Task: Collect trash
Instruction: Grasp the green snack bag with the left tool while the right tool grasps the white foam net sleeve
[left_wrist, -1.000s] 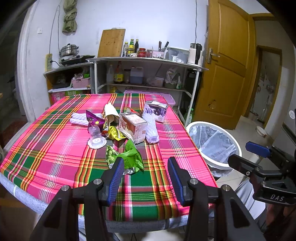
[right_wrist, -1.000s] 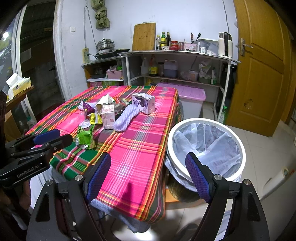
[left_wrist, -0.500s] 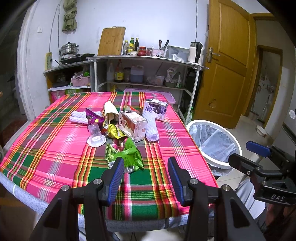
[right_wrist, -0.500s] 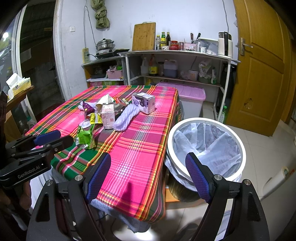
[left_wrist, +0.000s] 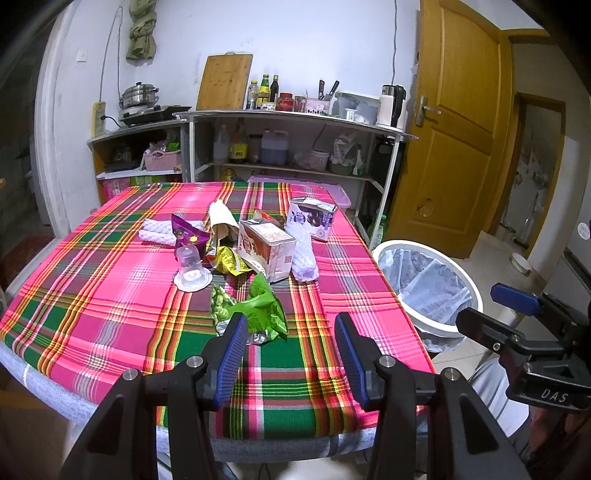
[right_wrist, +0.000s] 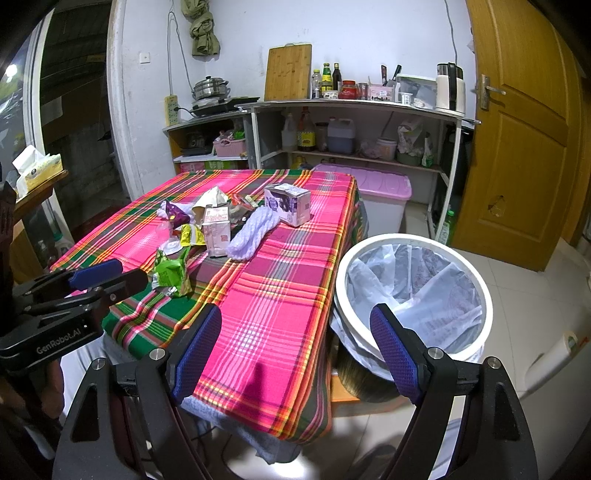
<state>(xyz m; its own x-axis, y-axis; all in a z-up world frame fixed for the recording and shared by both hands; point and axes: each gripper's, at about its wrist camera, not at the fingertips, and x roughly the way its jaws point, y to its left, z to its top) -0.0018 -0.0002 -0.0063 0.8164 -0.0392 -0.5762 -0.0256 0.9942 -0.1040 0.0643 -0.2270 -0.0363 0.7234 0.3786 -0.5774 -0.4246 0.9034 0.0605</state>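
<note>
I am at the near edge of a table (left_wrist: 110, 295) under a pink and green plaid cloth, in a small kitchen with shelves and a wooden door behind. My left gripper (left_wrist: 290, 354) hangs over that near edge, its jaws spread wide and holding nothing; my right gripper (right_wrist: 295, 350) hovers off the table's right corner, just as wide and just as empty, with the lined white bin (right_wrist: 413, 295) on the floor beside the table showing between its fingers. Nothing looks collected yet, so I judge I am at the very start, picking a first piece. Nearest to my left fingers lies the crumpled green snack bag (left_wrist: 255, 314), just ahead of the left fingertip. Beyond it sit a clear plastic cup (left_wrist: 192, 266), a yellow wrapper (left_wrist: 229, 260), a pink carton (left_wrist: 267, 247), a purple wrapper (left_wrist: 186, 236), a lilac bubble-wrap roll (left_wrist: 304, 254) and a purple-printed box (left_wrist: 312, 218). The next move, I reckon, is lowering the left jaws around the green bag, closing gently, then carrying it right to the bin.
</note>
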